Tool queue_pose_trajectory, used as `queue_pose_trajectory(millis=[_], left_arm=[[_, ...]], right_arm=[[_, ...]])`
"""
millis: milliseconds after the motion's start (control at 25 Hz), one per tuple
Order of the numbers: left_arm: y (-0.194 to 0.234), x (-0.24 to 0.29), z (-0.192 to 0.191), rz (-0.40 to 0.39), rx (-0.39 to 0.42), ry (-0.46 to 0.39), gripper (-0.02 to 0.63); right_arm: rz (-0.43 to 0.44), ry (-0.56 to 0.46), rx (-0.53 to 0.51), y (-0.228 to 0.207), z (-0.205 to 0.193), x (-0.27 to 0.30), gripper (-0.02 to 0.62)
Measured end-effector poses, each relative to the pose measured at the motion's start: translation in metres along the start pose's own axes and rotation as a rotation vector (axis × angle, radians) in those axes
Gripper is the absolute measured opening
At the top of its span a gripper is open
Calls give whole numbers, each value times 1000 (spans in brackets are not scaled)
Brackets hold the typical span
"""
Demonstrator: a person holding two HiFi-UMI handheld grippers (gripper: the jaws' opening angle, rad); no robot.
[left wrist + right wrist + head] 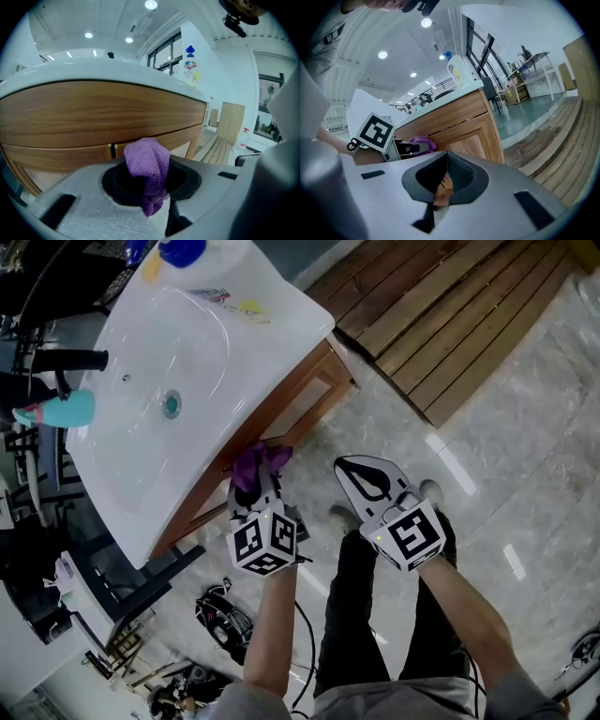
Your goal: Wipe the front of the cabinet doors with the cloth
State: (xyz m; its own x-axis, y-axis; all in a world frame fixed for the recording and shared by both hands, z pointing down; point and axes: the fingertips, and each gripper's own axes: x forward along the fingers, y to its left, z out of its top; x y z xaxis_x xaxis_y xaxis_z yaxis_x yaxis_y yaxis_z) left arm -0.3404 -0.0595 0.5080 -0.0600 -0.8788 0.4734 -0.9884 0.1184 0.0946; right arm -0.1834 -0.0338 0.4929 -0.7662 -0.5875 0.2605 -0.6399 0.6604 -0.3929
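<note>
Your left gripper (152, 185) is clamped on the purple cloth (149, 161) below the worktop's (277, 334) front edge. Only its view shows the cabinet doors' (70, 157) seam, seemingly untouched. Your right gripper (440, 186) is closed and empty.

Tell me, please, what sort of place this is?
Probably a bathroom set-up inside a larger showroom or lab: a white ceramic washbasin sits on a wooden vanity cabinet, over glossy grey marble-look floor tiles, with slatted wooden decking beside it.
</note>
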Motion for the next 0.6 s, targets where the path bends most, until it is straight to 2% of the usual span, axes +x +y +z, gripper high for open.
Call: queue_pose_trajectory(millis=[600], left_arm=[[-54, 25, 8, -60, 39, -4, 94]], right_arm=[[-53, -24, 38, -42, 5, -25, 9]])
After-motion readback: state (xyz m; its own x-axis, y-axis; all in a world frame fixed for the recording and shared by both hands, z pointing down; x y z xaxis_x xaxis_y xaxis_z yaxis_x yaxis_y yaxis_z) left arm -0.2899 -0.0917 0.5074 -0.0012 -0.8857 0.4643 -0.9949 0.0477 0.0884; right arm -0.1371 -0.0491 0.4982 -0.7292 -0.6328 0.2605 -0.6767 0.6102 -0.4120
